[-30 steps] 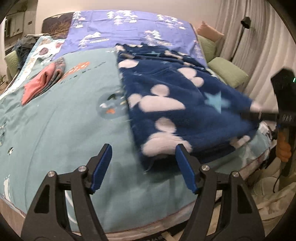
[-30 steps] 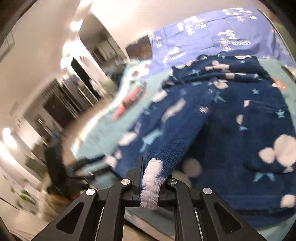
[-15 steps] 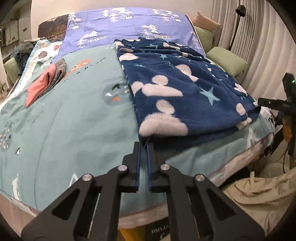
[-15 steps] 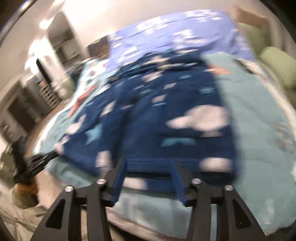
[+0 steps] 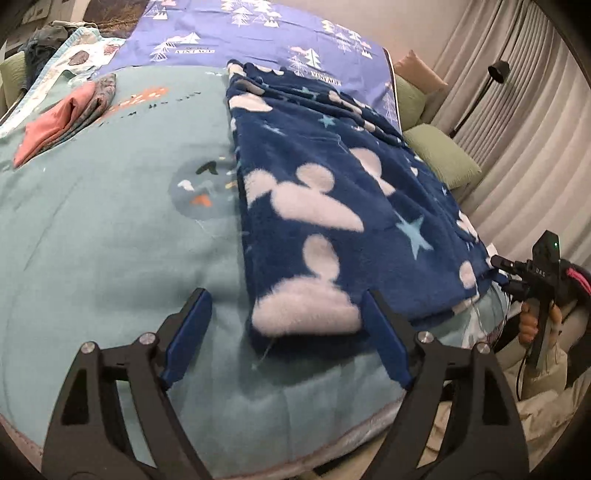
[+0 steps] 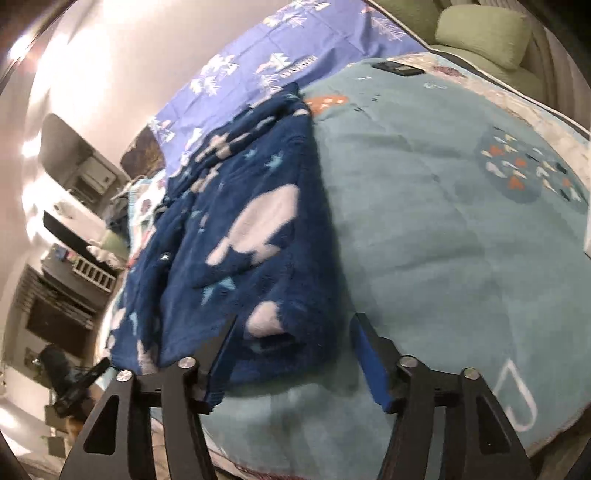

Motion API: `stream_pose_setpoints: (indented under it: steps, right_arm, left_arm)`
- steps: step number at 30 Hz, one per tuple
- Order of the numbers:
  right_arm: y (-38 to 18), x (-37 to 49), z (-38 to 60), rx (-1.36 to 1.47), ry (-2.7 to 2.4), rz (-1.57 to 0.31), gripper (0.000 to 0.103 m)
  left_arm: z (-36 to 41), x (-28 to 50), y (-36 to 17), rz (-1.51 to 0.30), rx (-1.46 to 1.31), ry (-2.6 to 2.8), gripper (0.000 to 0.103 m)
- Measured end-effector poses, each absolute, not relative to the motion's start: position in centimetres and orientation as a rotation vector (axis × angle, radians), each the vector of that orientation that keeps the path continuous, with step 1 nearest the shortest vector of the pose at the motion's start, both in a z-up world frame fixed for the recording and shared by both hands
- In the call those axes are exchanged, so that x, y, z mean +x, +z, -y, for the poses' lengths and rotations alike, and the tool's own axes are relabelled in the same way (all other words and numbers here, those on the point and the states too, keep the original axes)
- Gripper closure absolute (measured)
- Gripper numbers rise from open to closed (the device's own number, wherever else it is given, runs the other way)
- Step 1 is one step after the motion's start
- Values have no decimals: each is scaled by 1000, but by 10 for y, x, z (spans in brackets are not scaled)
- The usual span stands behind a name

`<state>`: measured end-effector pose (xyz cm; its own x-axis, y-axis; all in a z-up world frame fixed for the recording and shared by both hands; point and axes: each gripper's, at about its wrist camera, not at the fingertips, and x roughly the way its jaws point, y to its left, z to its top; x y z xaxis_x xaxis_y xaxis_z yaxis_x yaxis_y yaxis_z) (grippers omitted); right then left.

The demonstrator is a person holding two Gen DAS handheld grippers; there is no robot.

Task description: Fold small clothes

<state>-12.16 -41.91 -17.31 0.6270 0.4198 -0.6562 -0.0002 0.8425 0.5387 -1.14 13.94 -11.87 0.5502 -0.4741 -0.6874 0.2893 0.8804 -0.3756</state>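
Item: fleece garment (image 5: pixel 332 192), navy with pale blobs and stars, lying flat on the bed (image 5: pixel 110 240). It runs from the near edge of the teal cover up toward the far purple sheet (image 5: pixel 258 33). It appears already doubled lengthwise, with a straight folded edge along its left side in the left wrist view.

Step in hand (a judgement): between folds. Both tools sit at the near hem, one at each near corner, placed to take hold for a near-to-far fold.

Left hand-held gripper (image 5: pixel 286 336): jaws wide apart, holding nothing. The near left corner of the garment lies between the blue pads (image 5: pixel 188 332); whether they touch the cloth cannot be told.

Right hand-held gripper (image 6: pixel 291 362): jaws apart, empty. The garment's other near corner (image 6: pixel 273 332) sits between its fingers, low over the bed. In the left wrist view this tool shows at the far right edge, just beside the hem.

Next move calls for (a judgement): closing each on its corner through all layers, since the fleece is thick and may slip a layer; then lifting together and carrying the hem toward the far end, kept level so the edges meet.

Also present: folded pink clothes (image 5: pixel 59 118) at the far left of the bed, well apart from the garment; green cushions (image 5: pixel 439 158) at the right; curtains (image 5: pixel 517 110) (behind them).
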Motion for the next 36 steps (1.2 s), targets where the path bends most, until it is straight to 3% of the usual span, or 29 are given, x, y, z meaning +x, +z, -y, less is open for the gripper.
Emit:
stream_pose_setpoints:
  steps: [3,5,6,7,8,9,10,18,24,26,30,31,33,35,36]
  right_arm:
    - [-170,-117,412,544,293,-867,38]
    - [-170,-110,408,537,297,-865,37]
    - [-169,-108,406,527,298,-861,37]
    - [-169,-105,404,519,302,-856,37]
    - [-169,-101,402,512,303,-856,46]
    - [-168,-100,401,501,295,-856,59]
    - [-168,-98,400,483,286,-859,92]
    - [-147,-117,401,478,375,-822,93]
    - [-132,-128,399,431,378,-799,92]
    - [-140,-125,397,431,352,-830,86]
    - [-156,-120,400,455,329,-867,70]
    - [-158,-120,400,462,332,-872,62]
    - [-164,-117,401,497,356,-883,50]
    - [-171,-111,401,542,372,-889,48]
    - [-173,-108,400,560,373,-888,48]
  left_arm:
    - [-135,-8,-117,-879,-245,-471,20]
    - [-130,-6,-118,-883,-219,-458,29]
    - [-127,-6,-118,-882,-199,-446,44]
    - [-124,-5,-119,-887,-192,-445,69]
    - [-125,-3,-119,-898,-207,-452,81]
    - [-127,-3,-119,-904,-232,-448,87]
    - [-128,-4,-117,-893,-242,-439,88]
    - [-123,-33,-78,-813,-118,-424,90]
    - [-129,-30,-83,-842,-148,-419,89]
    - [-129,-25,-92,-870,-146,-397,84]
    - [-131,-20,-112,-952,-206,-414,39]
    - [-132,-19,-114,-948,-221,-432,36]
    - [-133,-14,-117,-934,-248,-454,34]
    - [-134,-8,-118,-920,-297,-470,34]
    - [-135,-6,-119,-914,-315,-478,49]
